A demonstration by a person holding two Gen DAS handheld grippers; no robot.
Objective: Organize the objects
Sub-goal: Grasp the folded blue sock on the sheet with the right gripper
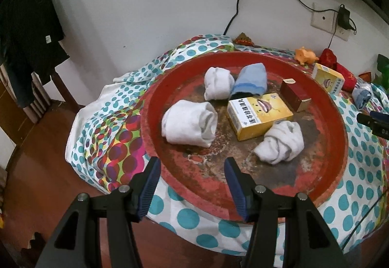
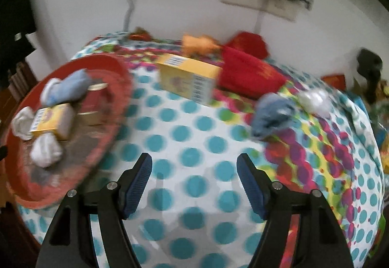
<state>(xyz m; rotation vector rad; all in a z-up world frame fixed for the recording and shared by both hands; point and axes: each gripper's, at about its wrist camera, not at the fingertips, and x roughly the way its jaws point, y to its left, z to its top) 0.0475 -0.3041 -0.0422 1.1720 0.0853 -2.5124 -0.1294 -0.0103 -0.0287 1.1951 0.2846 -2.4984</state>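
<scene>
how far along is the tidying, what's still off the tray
Done: the red tray holds four rolled socks, a yellow box and a dark red box. In hand: nothing; both tools empty. Left on the cloth: another yellow box, a blue sock, a white bundle.

We are in a home, in a lived-in room. We see a bright cloth with blue dots (image 2: pixel 194 122) over a table, dark clothes hanging (image 1: pixel 26 32) by a white wall, a black charger in a wall socket (image 1: pixel 344 16), and a shiny brown wood floor (image 1: pixel 41 158).
</scene>
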